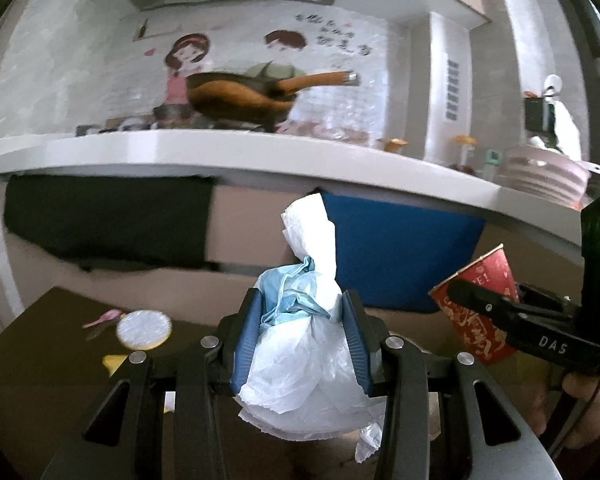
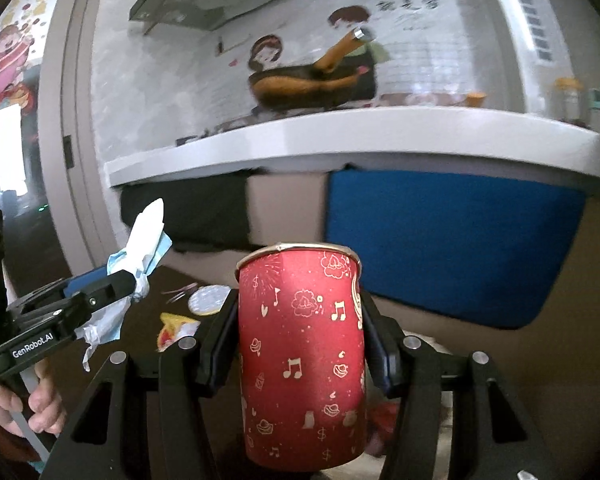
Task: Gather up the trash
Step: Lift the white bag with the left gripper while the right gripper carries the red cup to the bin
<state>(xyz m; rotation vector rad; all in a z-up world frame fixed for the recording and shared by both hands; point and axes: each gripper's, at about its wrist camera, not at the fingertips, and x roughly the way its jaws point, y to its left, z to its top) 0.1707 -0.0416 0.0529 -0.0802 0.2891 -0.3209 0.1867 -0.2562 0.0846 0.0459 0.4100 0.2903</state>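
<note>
Right now my left claw (image 1: 302, 332) clamps a soft, weightless wad of tissue and face mask (image 1: 300, 320); my right claw (image 2: 300, 344) squeezes a crushable red paper cup (image 2: 302, 360) mid-wall, both above the tabletop (image 1: 60, 344).

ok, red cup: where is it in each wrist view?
Left wrist: red cup at right edge, tilted, clamped by the right gripper.
Right wrist: cup centre, upright between the fingers, filling the lower middle.
Shared landmark: blue panel under the white counter, behind the cup in both views.
</note>
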